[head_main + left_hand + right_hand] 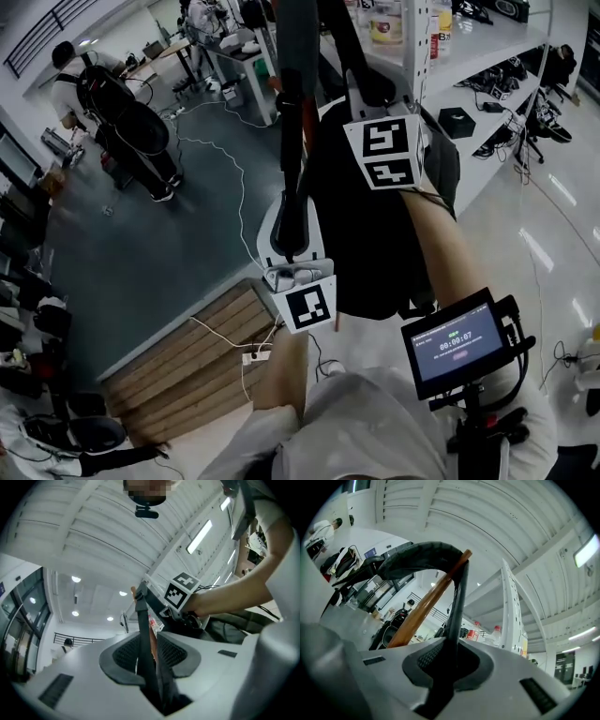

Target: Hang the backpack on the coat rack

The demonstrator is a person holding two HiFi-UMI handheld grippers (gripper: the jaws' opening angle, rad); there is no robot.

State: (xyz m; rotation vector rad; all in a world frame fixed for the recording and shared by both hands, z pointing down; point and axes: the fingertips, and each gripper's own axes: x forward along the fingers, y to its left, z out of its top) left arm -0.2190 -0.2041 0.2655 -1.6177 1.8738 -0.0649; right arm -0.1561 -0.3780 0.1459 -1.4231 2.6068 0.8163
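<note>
The black backpack point(375, 234) hangs in front of me between both grippers. My left gripper point(292, 246) is shut on a black backpack strap point(298, 103) that runs straight up. In the left gripper view that strap point(146, 639) is pinched between the jaws of the left gripper point(149, 656). My right gripper point(366, 89), under its marker cube point(389, 150), is shut on another strap. In the right gripper view, the right gripper point(449, 660) holds this strap point(457, 606), which loops over the tip of the coat rack's slanting wooden peg point(424, 606).
White shelving point(487, 56) with bottles and gear stands close on the right. A person in dark clothes point(122, 112) stands at the far left near tables. White cables point(234, 178) cross the grey floor, a wooden pallet point(187, 356) lies below, and a small screen point(459, 342) sits at my chest.
</note>
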